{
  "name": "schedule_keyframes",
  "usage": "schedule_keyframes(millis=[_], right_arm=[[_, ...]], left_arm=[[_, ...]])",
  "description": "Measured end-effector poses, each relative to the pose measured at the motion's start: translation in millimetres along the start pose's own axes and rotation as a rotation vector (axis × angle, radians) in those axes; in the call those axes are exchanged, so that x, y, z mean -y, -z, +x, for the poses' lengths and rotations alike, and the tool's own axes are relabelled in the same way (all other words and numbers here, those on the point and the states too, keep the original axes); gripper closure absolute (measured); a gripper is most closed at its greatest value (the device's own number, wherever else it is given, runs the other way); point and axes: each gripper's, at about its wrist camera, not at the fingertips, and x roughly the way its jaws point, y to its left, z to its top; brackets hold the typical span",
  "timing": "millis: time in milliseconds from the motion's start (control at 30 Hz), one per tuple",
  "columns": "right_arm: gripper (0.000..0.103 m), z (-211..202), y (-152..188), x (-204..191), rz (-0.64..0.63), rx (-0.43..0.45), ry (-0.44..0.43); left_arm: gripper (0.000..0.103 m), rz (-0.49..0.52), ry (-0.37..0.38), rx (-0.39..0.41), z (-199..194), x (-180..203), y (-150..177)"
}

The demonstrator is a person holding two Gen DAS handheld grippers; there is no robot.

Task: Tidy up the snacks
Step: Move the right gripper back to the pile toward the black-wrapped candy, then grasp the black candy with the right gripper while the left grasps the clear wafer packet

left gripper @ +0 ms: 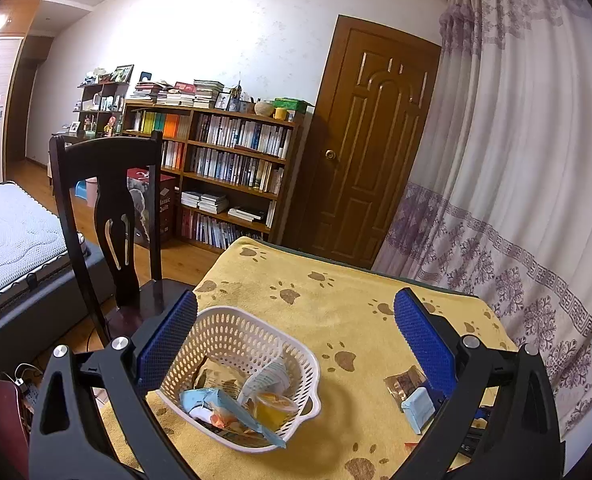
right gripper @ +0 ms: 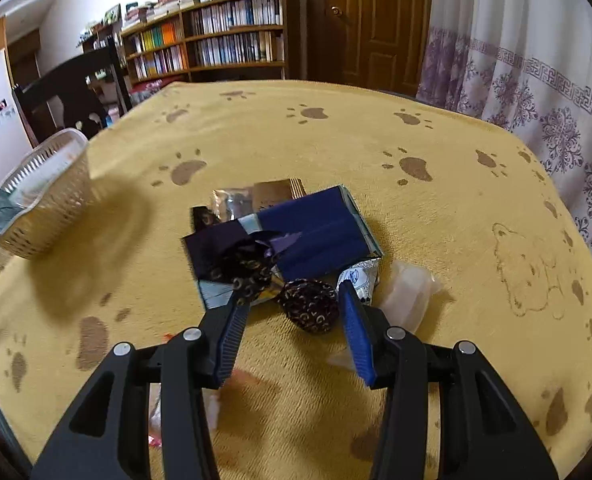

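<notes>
I am seeing one white basket (left gripper: 240, 368) sitting on the yellow paw-print cloth (left gripper: 348, 304), holding about four snacks. My left gripper (left gripper: 296, 312) is hanging released, jaws wide around the basket. My right gripper (right gripper: 296, 300) is standing open above one dark round candy (right gripper: 310, 306) beside one blue packet (right gripper: 316, 236); only the right wrist view is showing this candy.

Both grippers over the table, jaws parted.

Left gripper (left gripper: 296, 320) spread wide, nothing between its blue pads (left gripper: 424, 336), held above the table's left edge. Right gripper (right gripper: 294, 304) lower, tilted down near the front edge (narrower gap), pads clear of contact.
</notes>
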Motion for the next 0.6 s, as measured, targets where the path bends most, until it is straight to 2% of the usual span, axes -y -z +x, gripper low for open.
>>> schedule_keyframes(millis=[100, 167, 300, 600], right_arm=[[0.057, 6.3, -1.3, 0.1, -0.008, -0.01, 0.008], [0.067, 8.5, -0.4, -0.4, -0.013, -0.017, 0.007], [0.074, 6.2, 2.7, 3.5, 0.006, -0.02, 0.007], [0.075, -28.0, 9.1, 19.8, 0.085, 0.032, -0.055]], left_arm=[[0.003, 0.005, 0.002, -0.005, 1.6, 0.7, 1.0], [0.003, 0.008, 0.004, -0.008, 2.5, 1.6, 1.5], [0.003, 0.016, 0.008, -0.011, 2.9, 4.3, 2.3], [0.003, 0.055, 0.034, -0.04, 7.6, 24.3, 12.7]])
